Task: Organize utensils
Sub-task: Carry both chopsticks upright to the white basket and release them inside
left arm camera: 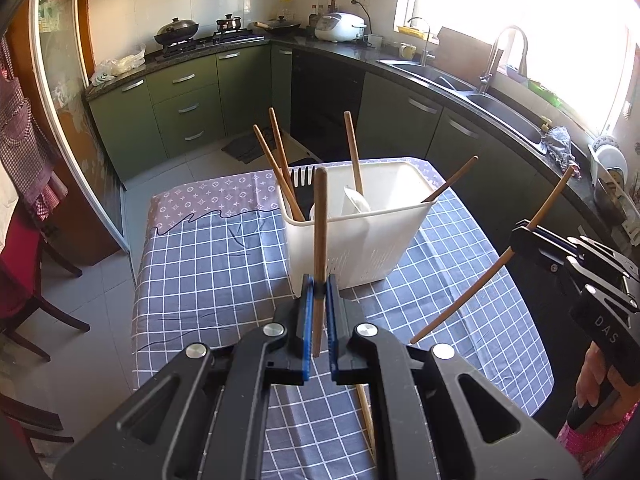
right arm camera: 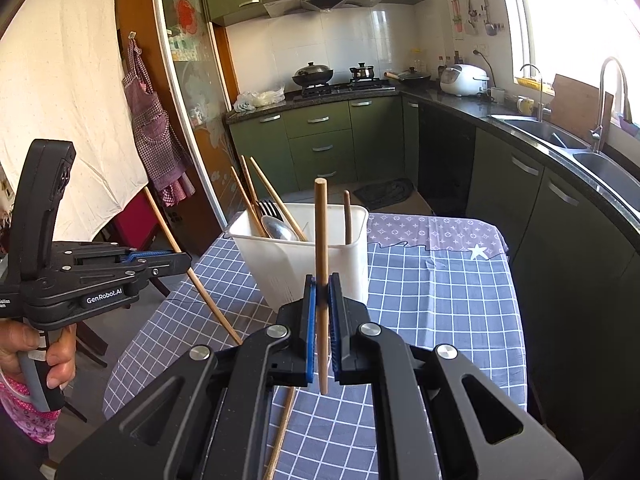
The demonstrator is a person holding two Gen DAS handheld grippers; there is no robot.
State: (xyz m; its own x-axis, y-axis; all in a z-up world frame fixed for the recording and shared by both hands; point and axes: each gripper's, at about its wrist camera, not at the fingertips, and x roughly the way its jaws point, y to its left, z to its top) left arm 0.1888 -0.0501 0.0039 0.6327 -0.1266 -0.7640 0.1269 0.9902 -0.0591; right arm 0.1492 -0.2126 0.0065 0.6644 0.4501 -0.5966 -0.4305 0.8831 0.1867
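Observation:
A white plastic utensil holder (left arm camera: 360,236) stands on the checked tablecloth, also in the right wrist view (right arm camera: 304,260). It holds several wooden chopsticks (left arm camera: 276,164), a black fork-like utensil (left arm camera: 303,178) and a spoon (right arm camera: 278,228). My left gripper (left arm camera: 319,286) is shut on a wooden chopstick (left arm camera: 320,232), held upright just in front of the holder. My right gripper (right arm camera: 322,286) is shut on another wooden chopstick (right arm camera: 321,240), also upright, near the holder. Each gripper shows in the other's view, the right (left arm camera: 520,236) and the left (right arm camera: 184,260), holding its chopstick tilted.
One more chopstick (left arm camera: 366,416) lies on the blue-grid tablecloth (left arm camera: 208,280) under the grippers, also in the right wrist view (right arm camera: 282,428). Green kitchen cabinets (left arm camera: 184,108), a stove and a sink (right arm camera: 560,140) lie beyond the table. Dark chairs (left arm camera: 24,304) stand at the left.

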